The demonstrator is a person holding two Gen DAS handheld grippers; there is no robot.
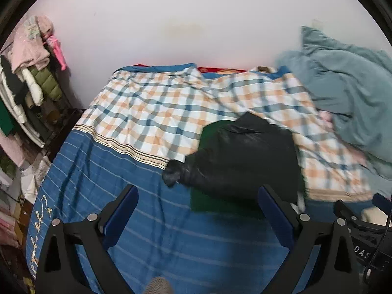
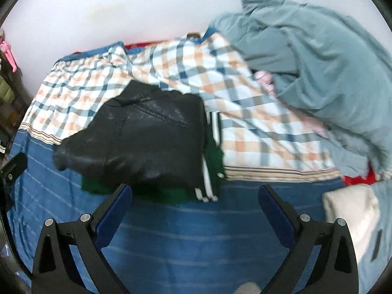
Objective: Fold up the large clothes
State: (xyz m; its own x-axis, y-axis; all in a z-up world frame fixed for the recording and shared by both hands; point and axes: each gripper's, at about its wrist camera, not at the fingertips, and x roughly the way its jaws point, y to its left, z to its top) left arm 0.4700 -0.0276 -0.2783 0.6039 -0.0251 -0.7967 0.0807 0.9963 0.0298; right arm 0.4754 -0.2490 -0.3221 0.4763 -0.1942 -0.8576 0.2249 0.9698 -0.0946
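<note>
A folded black jacket (image 1: pixel 245 154) lies on top of a folded green garment (image 1: pixel 208 202) on the bed; in the right wrist view the black jacket (image 2: pixel 144 142) sits on the green garment (image 2: pixel 171 193), beside a piece with white stripes (image 2: pixel 207 188). My left gripper (image 1: pixel 197 196) is open and empty, held above the blue sheet just in front of the stack. My right gripper (image 2: pixel 196 193) is open and empty, at the stack's near right corner. A cream garment (image 2: pixel 350 210) lies at the right.
The bed has a blue striped sheet (image 1: pixel 122 196) and a plaid cover (image 1: pixel 152 107). A grey-blue quilt (image 2: pixel 318 68) is piled at the back right. Clothes (image 1: pixel 31 73) hang at the left by the white wall. The right gripper's body (image 1: pixel 362 227) shows at the lower right.
</note>
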